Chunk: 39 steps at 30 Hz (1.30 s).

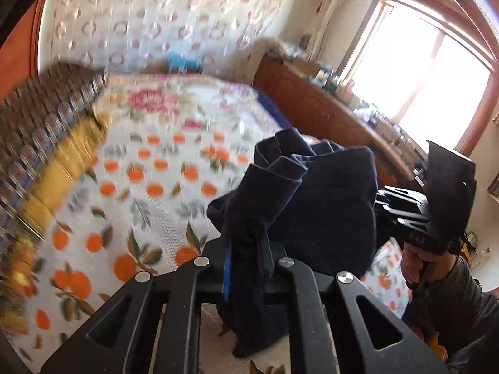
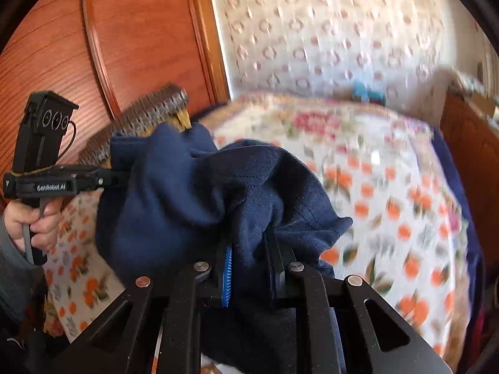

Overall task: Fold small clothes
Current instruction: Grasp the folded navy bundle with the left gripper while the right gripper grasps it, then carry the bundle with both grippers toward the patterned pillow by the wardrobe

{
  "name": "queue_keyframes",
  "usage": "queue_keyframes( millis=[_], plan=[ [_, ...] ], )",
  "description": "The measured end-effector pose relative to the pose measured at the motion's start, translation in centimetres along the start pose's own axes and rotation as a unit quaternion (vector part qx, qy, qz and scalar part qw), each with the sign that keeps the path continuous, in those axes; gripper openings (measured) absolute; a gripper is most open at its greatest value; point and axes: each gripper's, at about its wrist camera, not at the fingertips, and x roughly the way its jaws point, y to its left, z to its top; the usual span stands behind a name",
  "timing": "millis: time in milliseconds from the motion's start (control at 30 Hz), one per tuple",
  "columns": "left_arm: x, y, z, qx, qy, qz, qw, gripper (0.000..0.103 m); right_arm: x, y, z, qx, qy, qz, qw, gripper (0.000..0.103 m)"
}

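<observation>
Both tongs are clamped on one dark blue garment [image 1: 312,193]: the left tongs [image 1: 246,261] pinch one bunched edge, the right tongs [image 2: 249,268] pinch another. The cloth hangs between them above the bed [image 1: 149,168] with orange-print cover

L gripper [image 1: 246,249] clamped on navy garment [image 1: 315,199], above orange-print bedspread [image 1: 149,187]

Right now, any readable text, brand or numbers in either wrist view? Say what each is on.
"GenRobot.AI": white lettering on the side of the left tool, seen from the right wrist view.
Digits on the right tool's body above the hand, left wrist view: too blurred to read.
Nothing else legible.
</observation>
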Motion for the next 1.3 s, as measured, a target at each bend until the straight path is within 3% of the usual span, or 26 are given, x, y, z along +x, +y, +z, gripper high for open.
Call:
queue_keyframes(
  millis=[133,300,467,633,700,867,967,1067,1167,1300],
  plan=[
    [-4.3,0.5,1.9,0.0,-0.048,0.005,0.9989,0.013,-1.0,1.7,4.6,-0.039,-0.03,0.006,0.999,0.017],
    [-10.9,3.4,3.6,-0.018,-0.113,0.051,0.9922,0.013,0.8,6.0,12.0,-0.107,-0.063,0.031,0.992,0.017],
    [-16.2,9.0,4.4,-0.068,-0.155,0.102,0.9803,0.013,6.1,11.0,19.2,-0.148,-0.063,0.082,0.984,0.017],
    [-17.6,15.8,3.8,-0.126,-0.159,0.145,0.9683,0.013,14.5,15.3,24.7,-0.176,-0.032,0.116,0.977,0.017],
    [-16.3,18.6,3.0,-0.146,-0.142,0.172,0.9639,0.013,18.6,16.8,25.5,-0.187,-0.006,0.114,0.976,0.018],
    [-12.2,23.9,-0.6,-0.189,-0.091,0.208,0.9554,0.013,27.7,19.7,23.6,-0.223,0.042,0.044,0.973,0.023],
    [-11.9,24.3,-1.7,-0.186,-0.094,0.224,0.9522,0.013,27.1,19.2,24.2,-0.187,-0.006,0.018,0.982,0.04],
    [-12.0,24.2,-2.1,-0.19,-0.1,0.22,0.9517,0.015,25.4,19.5,24.5,-0.18,-0.057,-0.009,0.982,0.044],
    [-12.8,23.5,-1.9,-0.175,-0.102,0.23,0.9519,0.018,24.6,20.2,23.6,-0.179,-0.046,0.055,0.981,0.044],
    [-13.4,22.8,-1.6,-0.155,-0.102,0.252,0.9497,0.029,27.6,18.9,22.1,-0.175,-0.003,0.05,0.983,0.044]
  ],
)
